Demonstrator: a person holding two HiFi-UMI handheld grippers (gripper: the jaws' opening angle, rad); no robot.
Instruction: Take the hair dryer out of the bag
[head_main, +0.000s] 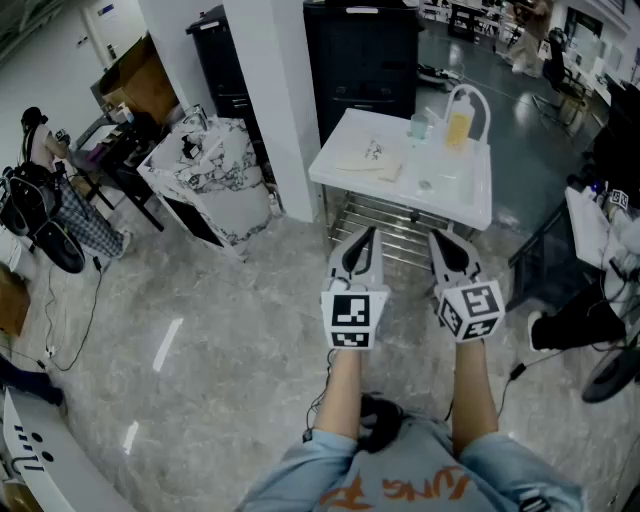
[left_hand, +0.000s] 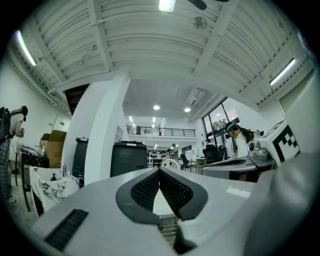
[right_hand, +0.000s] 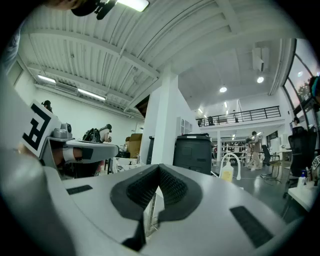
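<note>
Not started: left tool (head_main: 367, 234) and right tool (head_main: 437, 237), both pinched together and empty, hang short of the white square worktop (head_main: 472, 192) at twelve o'clock; its flat cream cloth bag (head_main: 368, 156) lies untouched.

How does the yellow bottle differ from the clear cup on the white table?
The yellow bottle is taller and tinted; the clear cup is shorter and see-through. The bottle stands by a white arched spout, the cup to its left. Both stand upright on the white table.

A pale cream bag (head_main: 368, 156) lies on the white table (head_main: 470, 200), left half
</note>
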